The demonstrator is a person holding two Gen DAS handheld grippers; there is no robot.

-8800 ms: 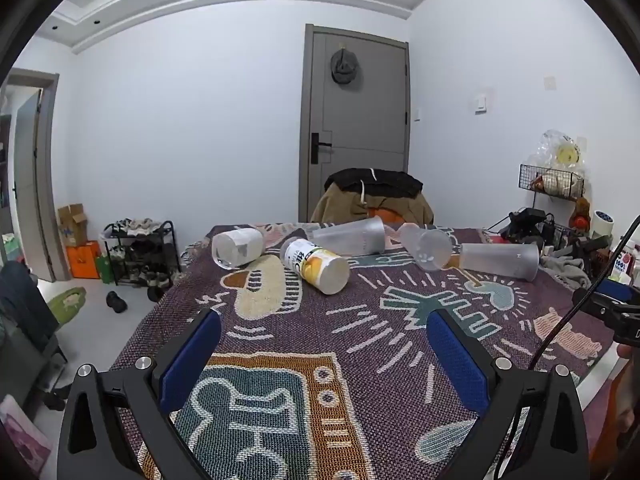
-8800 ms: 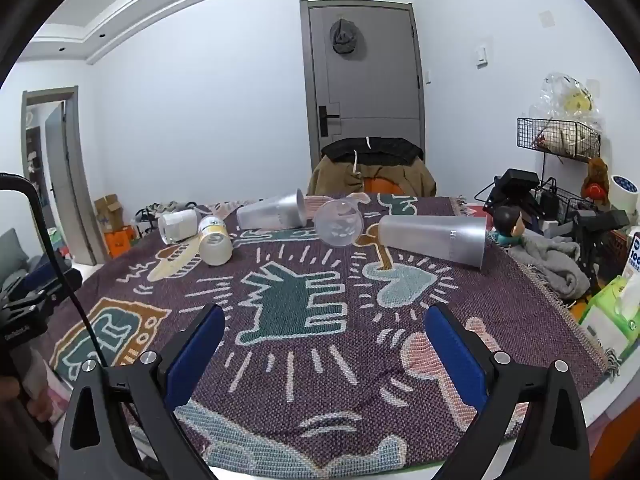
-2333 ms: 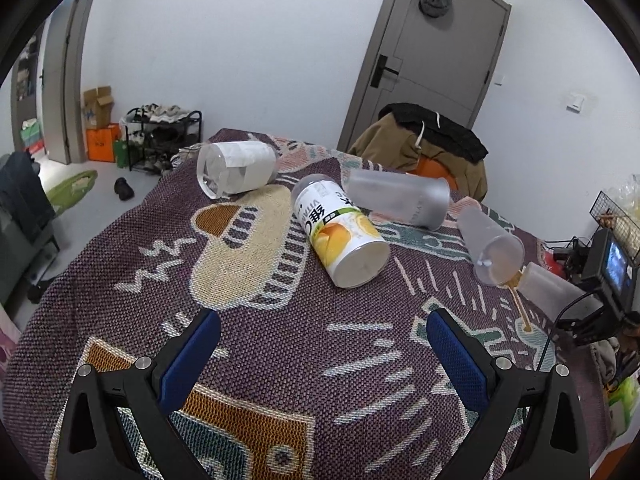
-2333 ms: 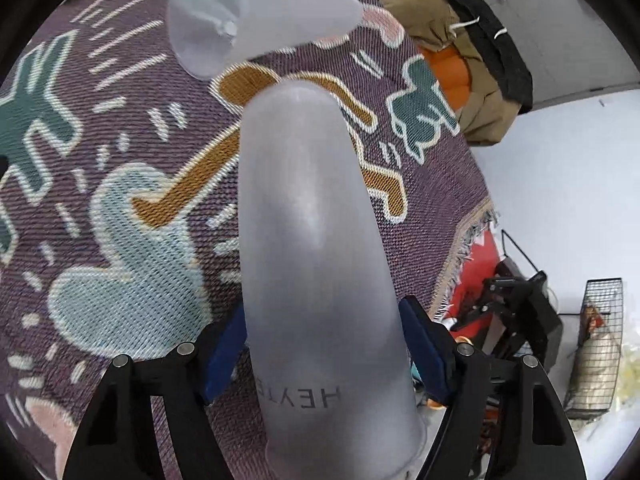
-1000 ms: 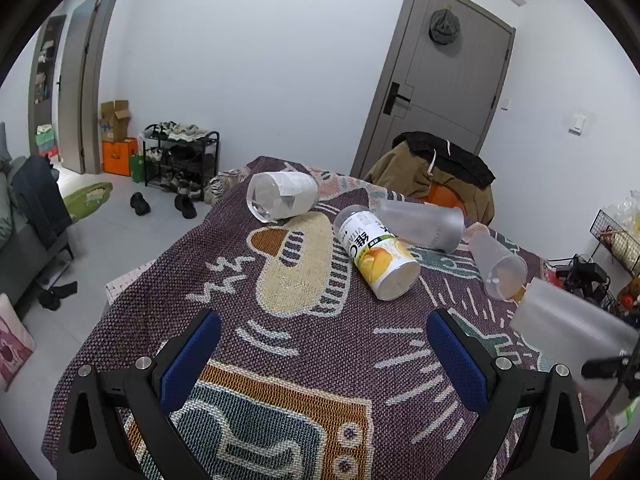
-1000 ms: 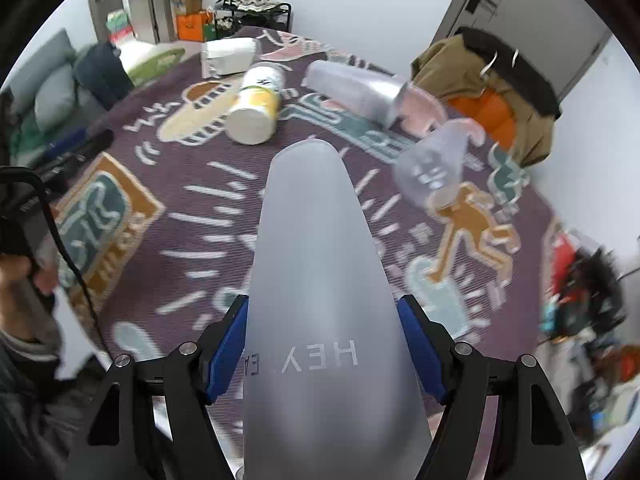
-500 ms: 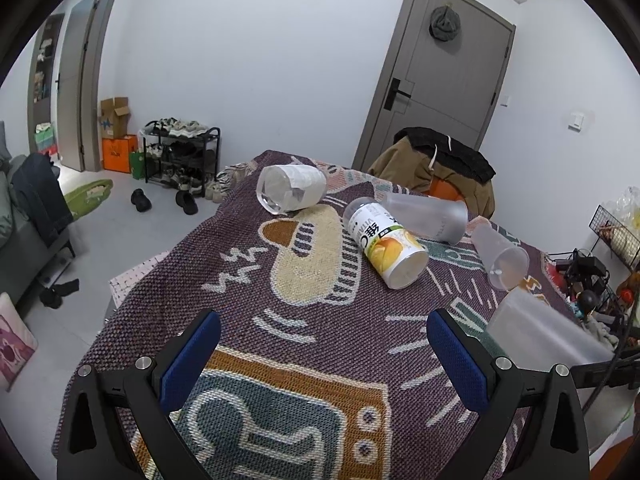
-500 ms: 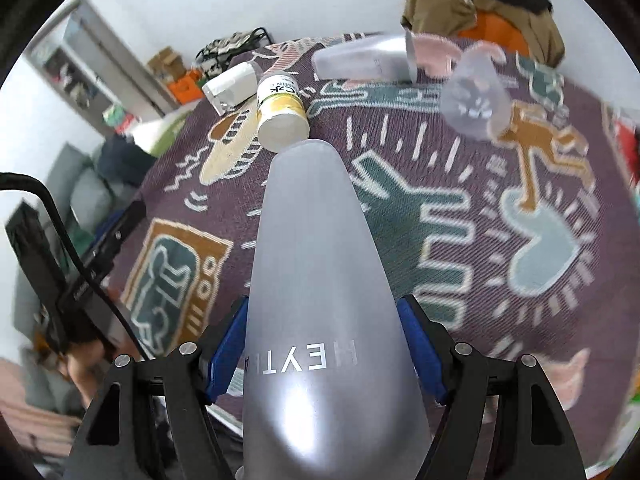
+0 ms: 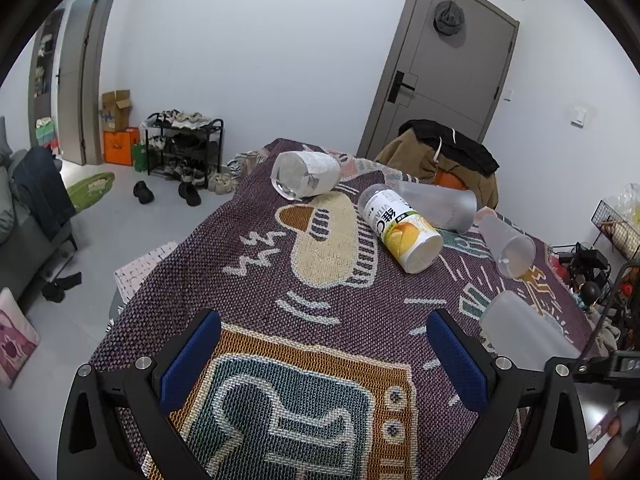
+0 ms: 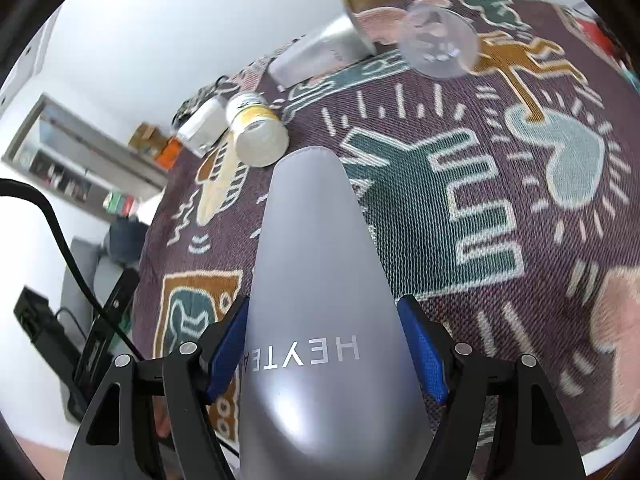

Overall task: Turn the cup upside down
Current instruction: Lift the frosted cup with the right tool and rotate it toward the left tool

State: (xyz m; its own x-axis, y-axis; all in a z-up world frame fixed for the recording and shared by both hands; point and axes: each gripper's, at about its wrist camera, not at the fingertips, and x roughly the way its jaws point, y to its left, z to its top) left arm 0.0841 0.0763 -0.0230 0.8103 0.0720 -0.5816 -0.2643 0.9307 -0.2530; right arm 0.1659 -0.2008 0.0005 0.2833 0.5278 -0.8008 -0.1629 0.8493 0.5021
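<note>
Frosted cup [image 10: 316,280] now lower over blanket [image 10: 460,208], clamped in right hand-held gripper [image 10: 326,354], left hand-held gripper [image 9: 324,356] wide

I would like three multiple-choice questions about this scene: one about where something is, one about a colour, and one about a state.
1. Where is the frosted HEYTEA cup?
A. Between the fingers of the right gripper
B. Lying beside the door
C. In the left gripper

2. What colour are the pads on the left gripper?
A. Red
B. Blue
C. White

3. How does the yellow-labelled cup lie on the patterned cloth?
A. Upright
B. Upside down
C. On its side

Answers:
1. A, the blue pads press against both of its sides in the right wrist view.
2. B, both pads show blue in the left wrist view.
3. C, its length runs along the cloth.
</note>
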